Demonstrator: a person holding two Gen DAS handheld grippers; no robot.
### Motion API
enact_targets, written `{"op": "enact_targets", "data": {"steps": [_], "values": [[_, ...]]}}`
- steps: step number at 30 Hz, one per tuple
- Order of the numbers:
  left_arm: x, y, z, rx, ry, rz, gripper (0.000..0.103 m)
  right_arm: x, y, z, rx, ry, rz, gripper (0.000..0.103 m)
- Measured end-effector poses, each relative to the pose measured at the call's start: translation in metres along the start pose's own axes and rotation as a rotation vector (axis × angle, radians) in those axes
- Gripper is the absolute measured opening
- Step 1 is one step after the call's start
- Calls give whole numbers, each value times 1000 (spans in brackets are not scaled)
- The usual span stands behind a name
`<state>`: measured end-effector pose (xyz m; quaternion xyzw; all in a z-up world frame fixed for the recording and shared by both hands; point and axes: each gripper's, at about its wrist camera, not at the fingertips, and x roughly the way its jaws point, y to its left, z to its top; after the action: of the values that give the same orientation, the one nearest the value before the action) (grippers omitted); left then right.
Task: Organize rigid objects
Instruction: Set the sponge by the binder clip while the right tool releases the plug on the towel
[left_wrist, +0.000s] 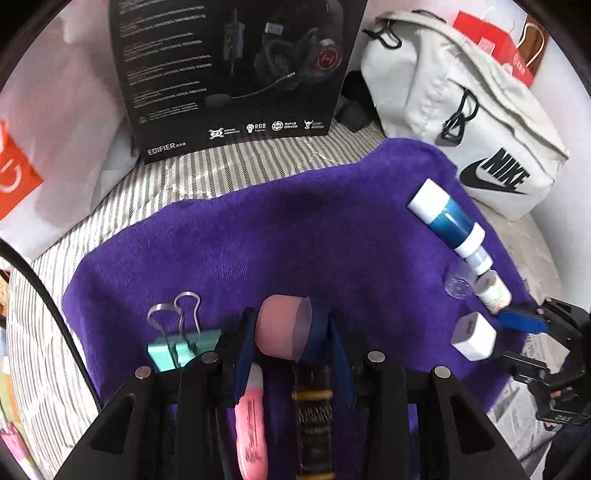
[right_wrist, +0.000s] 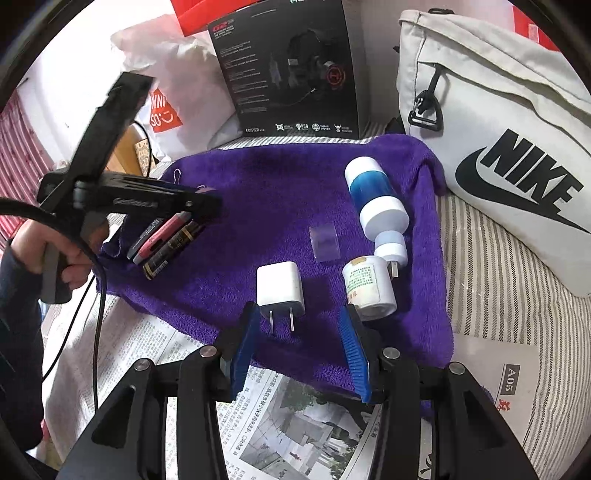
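Observation:
On a purple towel (left_wrist: 258, 236) (right_wrist: 280, 184), my left gripper (left_wrist: 284, 332) is shut on a pink cylinder-like object (left_wrist: 282, 326). Below it lie a pink highlighter (left_wrist: 253, 424) (right_wrist: 162, 234) and a black-and-gold battery (left_wrist: 314, 417) (right_wrist: 173, 247). A teal binder clip (left_wrist: 177, 347) lies to its left. My right gripper (right_wrist: 299, 347) is open around a white charger plug (right_wrist: 280, 290) (left_wrist: 474, 336). A small white pill bottle (right_wrist: 367, 288) touches its right finger. A blue-and-white bottle (right_wrist: 376, 195) (left_wrist: 447, 218), a small white USB plug (right_wrist: 391, 251) and a clear cap (right_wrist: 325, 242) lie beyond.
A black headset box (left_wrist: 236, 74) (right_wrist: 291, 70) stands at the back. A white Nike bag (left_wrist: 476, 110) (right_wrist: 509, 140) lies at the right. White plastic bags (left_wrist: 55, 129) sit at the left. Newspaper (right_wrist: 288, 424) lies under the towel's near edge on a striped cloth (right_wrist: 517, 295).

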<state>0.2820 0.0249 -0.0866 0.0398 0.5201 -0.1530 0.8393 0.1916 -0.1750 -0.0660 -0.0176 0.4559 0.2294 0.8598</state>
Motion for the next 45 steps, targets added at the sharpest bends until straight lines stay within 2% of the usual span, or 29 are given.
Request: {"op": "enact_targets", "data": {"steps": [5,9,11,13,16,22,25,27,29,31,35,37,40,43,45], "values": [[8,-4,4,24,8,37,36,-2,0,-2,4,-13,-4,45],[11,-13,3,82,3,94,37,-3,1,-4,2,-27,-12,45],[11,-13,2,69,1,101,37,-3,2,-4,-4,-29,-14,45],[11,-12,2,51,0,101,40,-2,2,-4,-4,-25,-11,45],[9,-16,-3,38,12,103,57,-2,2,-3,0,-18,-10,45],[-2,-32,-12,68,26,119,59,-1,2,-1,19,2,-18,46],[-15,-38,-17,86,17,155,64,-1,2,0,22,8,-45,57],[-27,-39,-23,91,4,170,67,-3,1,0,30,8,-55,58],[-39,-38,-32,91,-8,177,77,-4,0,-1,35,8,-51,60],[-48,-36,-42,90,-16,200,80,-5,0,-1,35,9,-64,62],[-62,-28,-64,51,-11,204,80,-6,2,-1,39,14,-90,63],[-63,-25,-73,29,-3,200,84,-7,3,-1,42,19,-105,65],[-58,-26,-82,11,12,216,88,-7,5,-1,41,23,-130,71],[-61,-23,-88,-40,-12,224,91,-7,7,-1,42,23,-146,74],[-60,-22,-90,-67,-22,241,98,-7,8,-1,48,23,-152,80]]}}
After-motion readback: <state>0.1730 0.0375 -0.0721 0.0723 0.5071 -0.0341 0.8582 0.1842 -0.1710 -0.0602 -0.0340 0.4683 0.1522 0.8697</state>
